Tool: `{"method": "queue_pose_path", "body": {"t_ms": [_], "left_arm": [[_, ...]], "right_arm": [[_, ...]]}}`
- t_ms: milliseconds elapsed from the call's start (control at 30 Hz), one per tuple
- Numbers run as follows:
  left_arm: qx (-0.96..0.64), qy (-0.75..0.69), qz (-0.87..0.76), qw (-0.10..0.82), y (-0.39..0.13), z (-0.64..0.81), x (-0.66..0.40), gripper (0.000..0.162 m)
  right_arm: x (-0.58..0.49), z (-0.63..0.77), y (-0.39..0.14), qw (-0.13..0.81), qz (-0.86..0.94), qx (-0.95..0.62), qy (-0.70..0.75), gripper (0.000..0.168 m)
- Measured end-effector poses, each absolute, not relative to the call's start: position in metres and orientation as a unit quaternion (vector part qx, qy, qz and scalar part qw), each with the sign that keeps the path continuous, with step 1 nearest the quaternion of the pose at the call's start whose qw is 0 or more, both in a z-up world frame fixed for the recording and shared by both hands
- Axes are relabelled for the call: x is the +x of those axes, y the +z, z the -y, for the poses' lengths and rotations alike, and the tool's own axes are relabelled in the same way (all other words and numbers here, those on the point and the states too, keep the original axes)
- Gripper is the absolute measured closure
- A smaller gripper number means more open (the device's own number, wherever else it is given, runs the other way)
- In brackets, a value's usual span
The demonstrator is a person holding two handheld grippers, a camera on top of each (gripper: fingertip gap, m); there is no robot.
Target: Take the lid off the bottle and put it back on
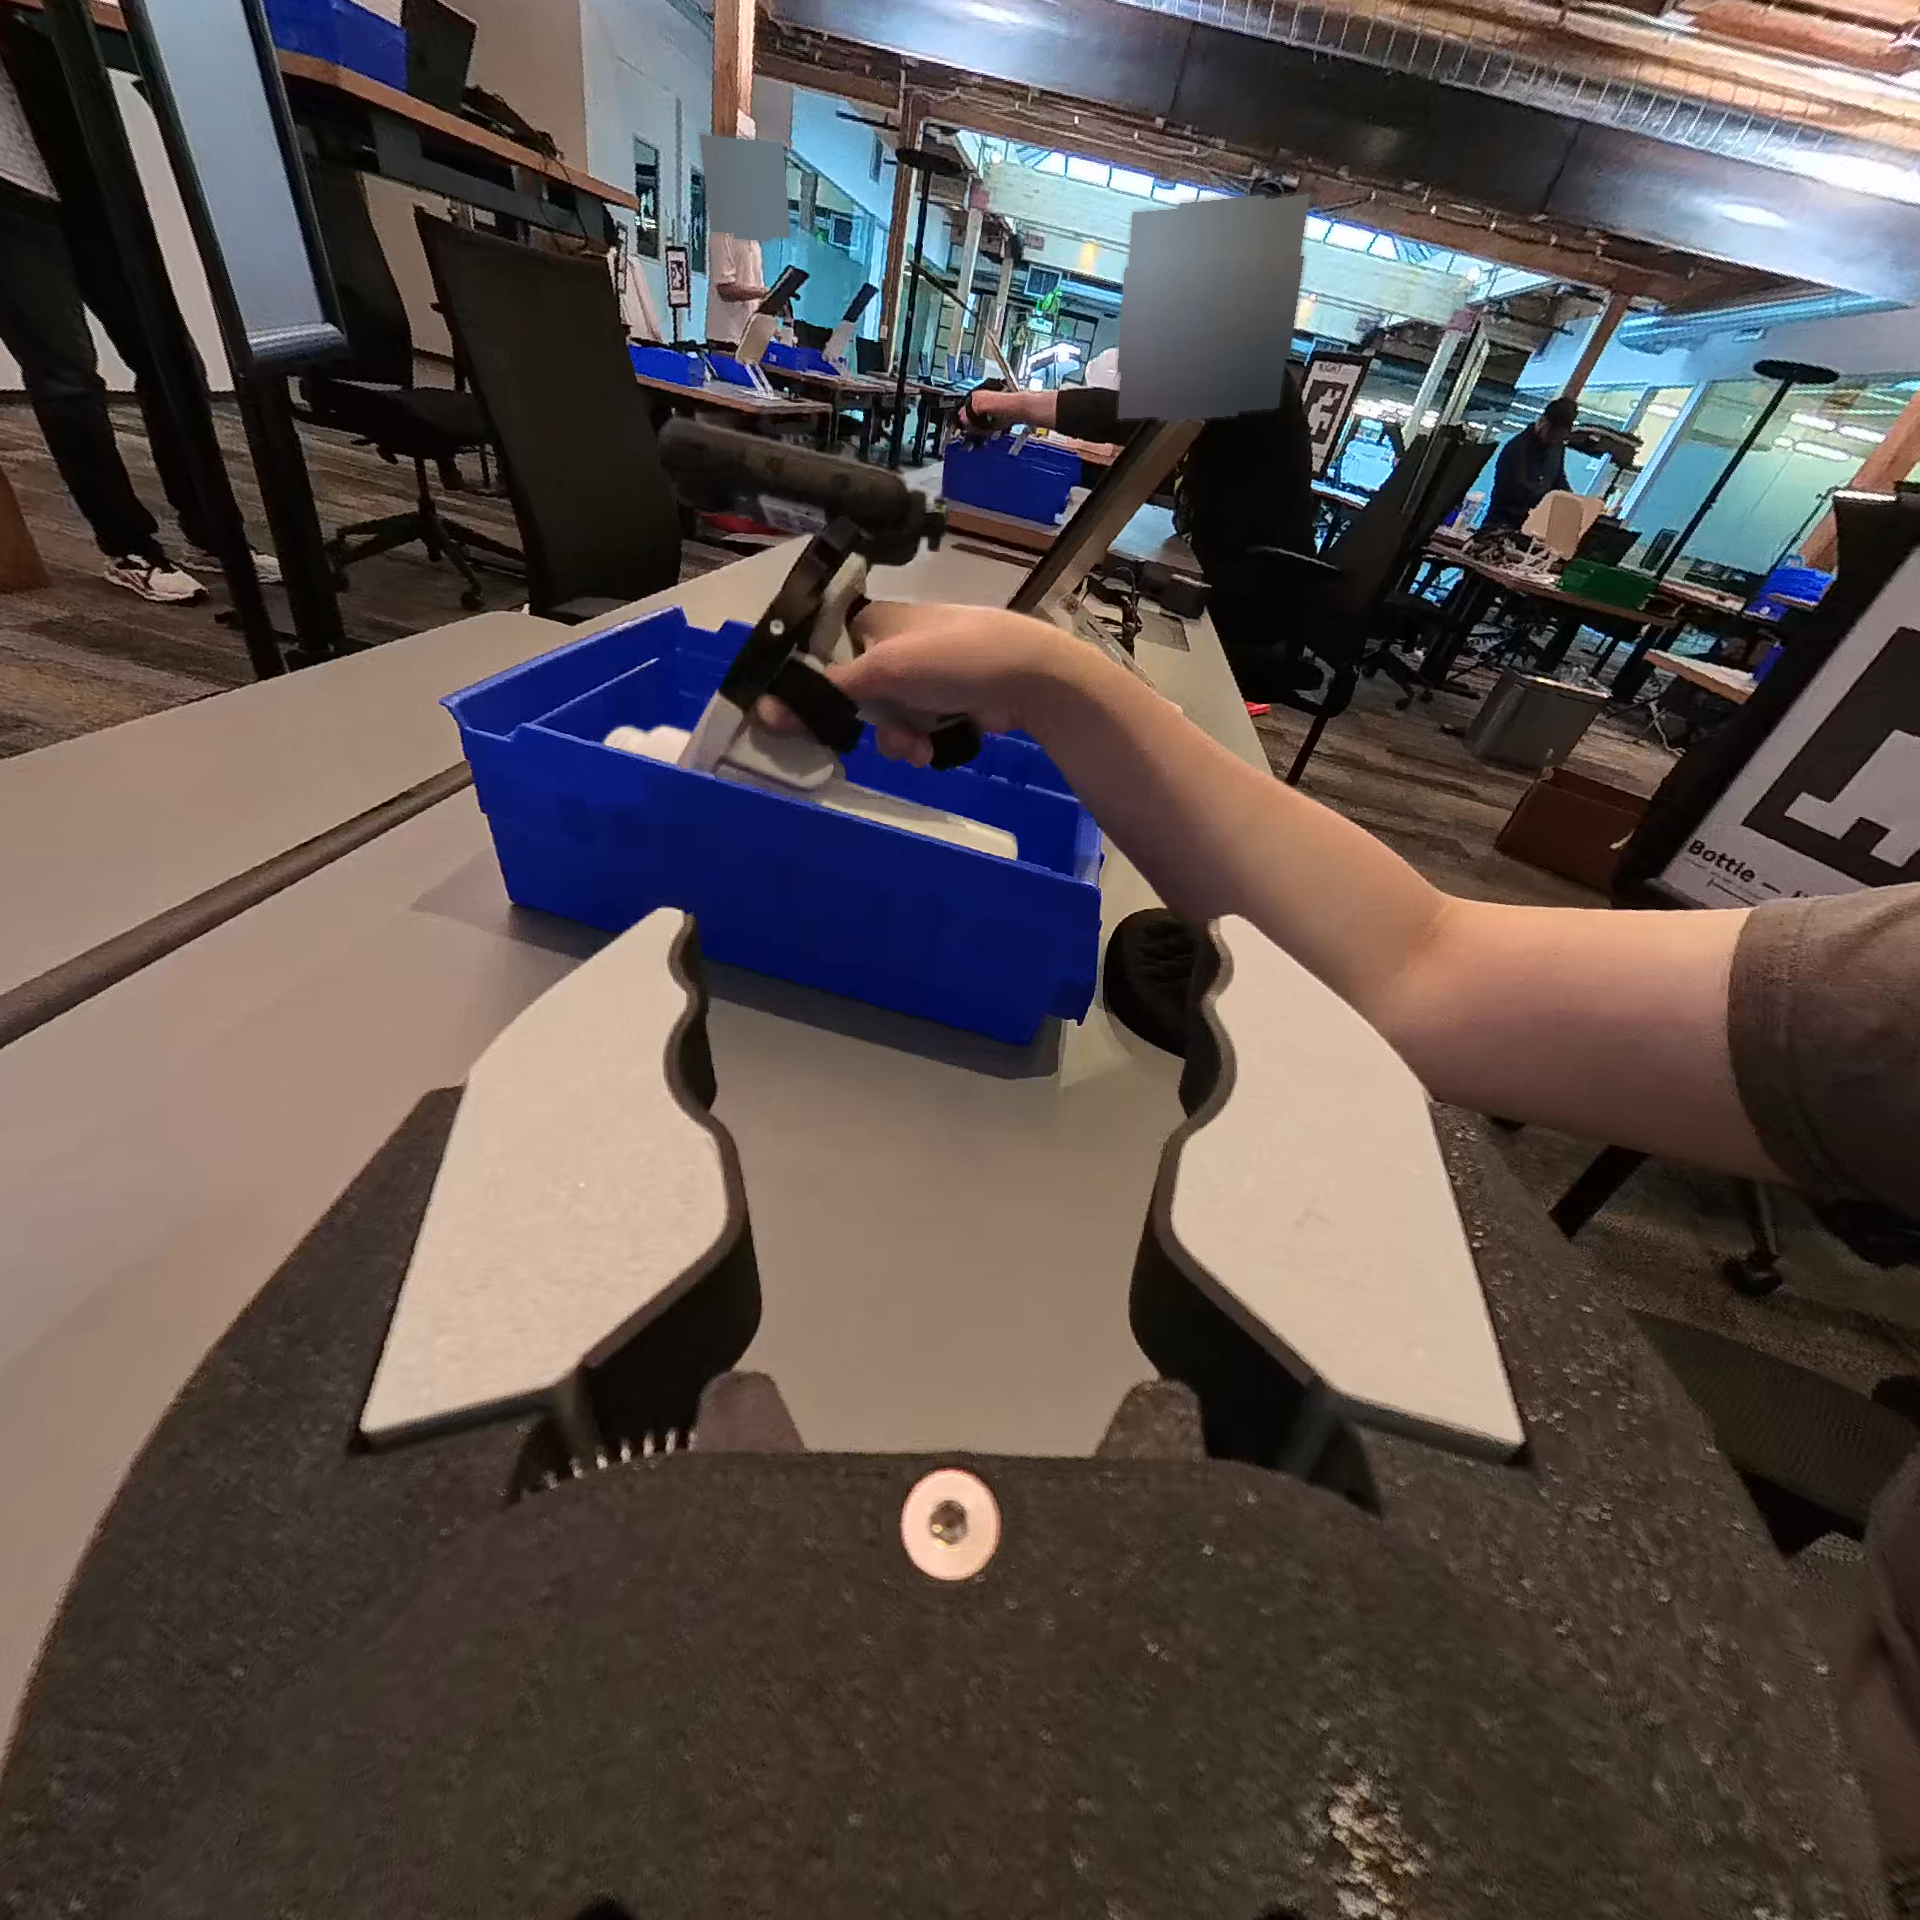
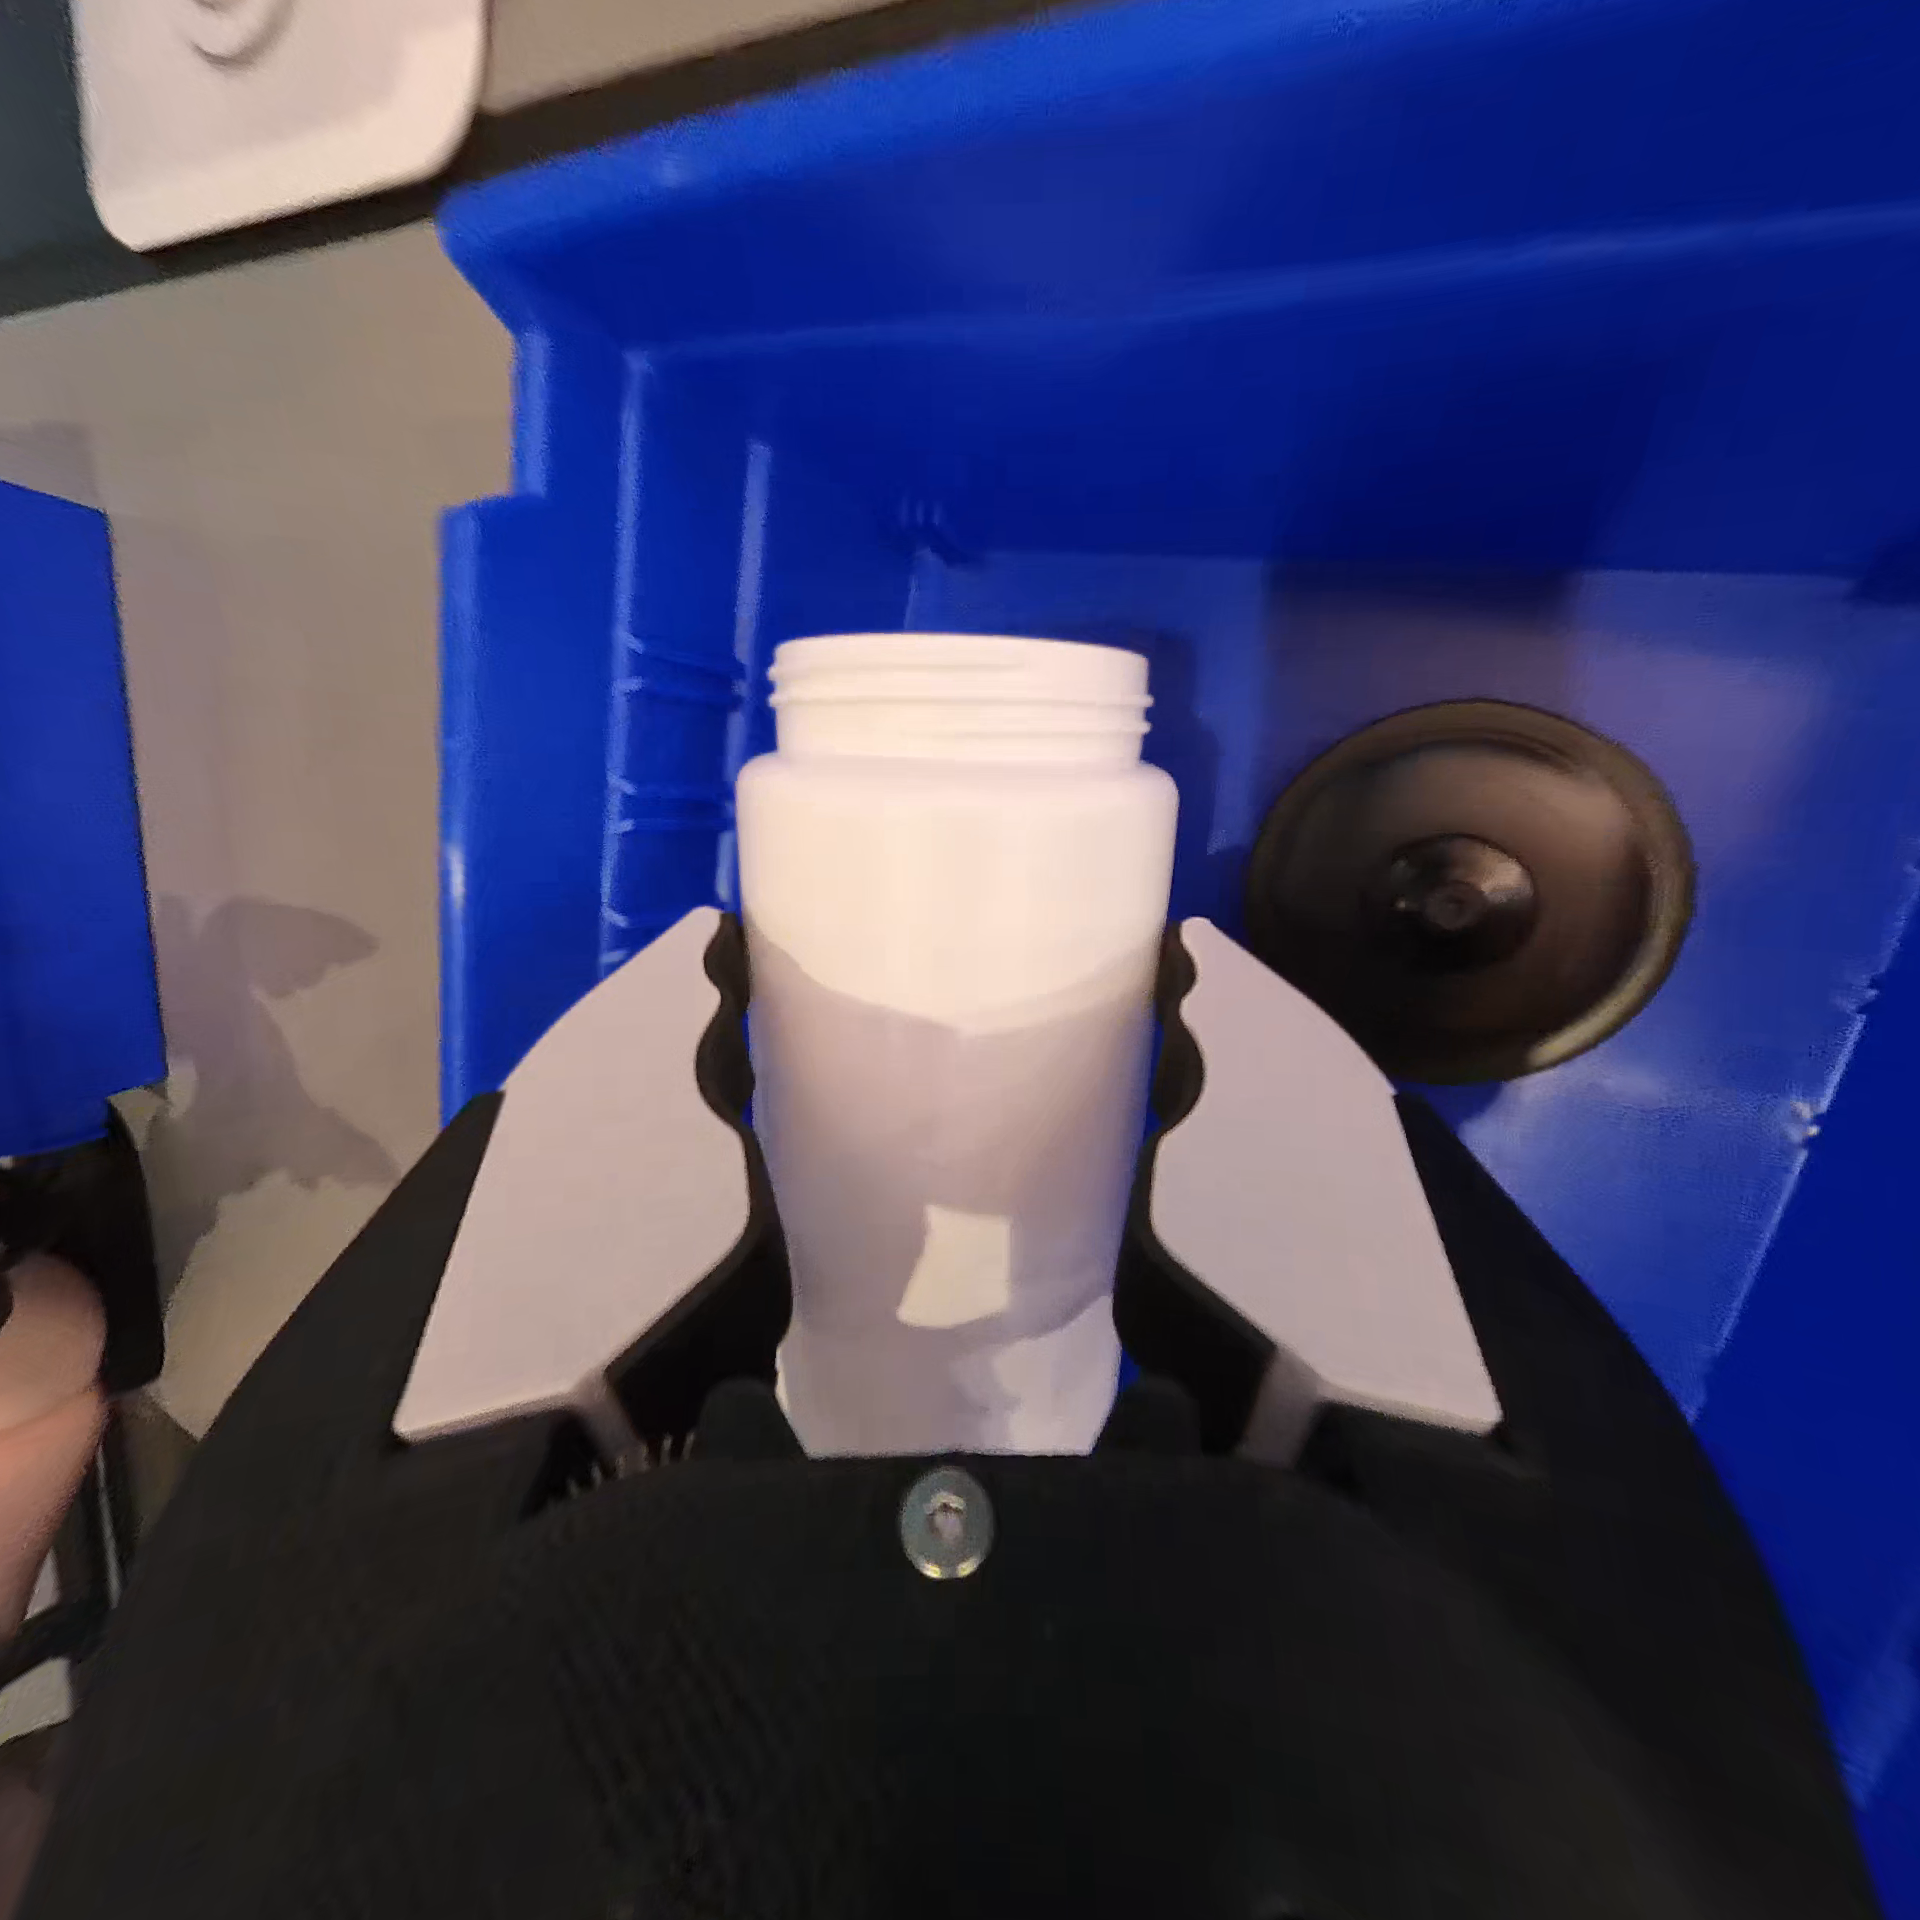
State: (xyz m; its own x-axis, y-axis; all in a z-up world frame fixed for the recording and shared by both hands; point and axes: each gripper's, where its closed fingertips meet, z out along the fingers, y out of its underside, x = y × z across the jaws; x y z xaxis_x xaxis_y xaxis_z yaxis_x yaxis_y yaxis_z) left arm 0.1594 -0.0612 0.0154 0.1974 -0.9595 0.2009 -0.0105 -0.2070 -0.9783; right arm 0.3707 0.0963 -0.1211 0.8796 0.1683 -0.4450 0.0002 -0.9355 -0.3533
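Left hand-held gripper (image 1: 951, 1023) fingers apart, empty, over grey worktop (image 1: 260, 1091), just short of blue bin (image 1: 790, 883). Right hand-held gripper (image 2: 951, 971) clamped on white bottle (image 2: 956, 894) inside bin, neck uncapped. Black lid (image 2: 1470, 894) lies right of bottle on the bin's blue surface.

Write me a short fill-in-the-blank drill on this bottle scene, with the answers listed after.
1. The right gripper is shut on the white ____.
2. The bottle has bare threads at its neck, so its ____ is off.
3. The black lid lies inside the ____ bin.
4. The left gripper is open and holds ____.

Missing words: bottle; lid; blue; nothing
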Motion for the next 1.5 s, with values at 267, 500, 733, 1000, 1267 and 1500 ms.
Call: {"method": "queue_pose_path", "body": {"t_ms": [267,500,733,1000,1267,1500], "left_arm": [[-0.601,-0.472,-0.395,0.509,0.023,0.055,0.154,0.068],[-0.623,-0.347,-0.388,0.584,0.083,0.025,0.082,0.067],[-0.807,0.016,-0.244,0.538,0.076,-0.029,-0.125,0.072],[-0.902,-0.019,-0.089,0.423,0.021,-0.019,-0.240,0.093],[-0.959,0.010,-0.035,0.282,-0.047,-0.011,-0.278,0.095],[-0.983,0.034,-0.023,0.181,-0.089,-0.003,-0.288,0.104]], "right_arm": [[0.367,-0.099,-0.094,0.225,0.108,-0.950,0.190,0.092],[0.435,-0.087,0.031,0.475,0.143,-0.868,0.010,0.086],[0.527,-0.060,-0.079,0.231,0.097,-0.967,-0.051,0.101],[0.516,-0.035,-0.126,0.096,0.064,-0.992,0.042,0.159],[0.515,-0.034,-0.126,0.090,0.050,-0.994,0.048,0.160],[0.507,-0.034,-0.126,0.081,0.052,-0.994,0.052,0.160]]}}
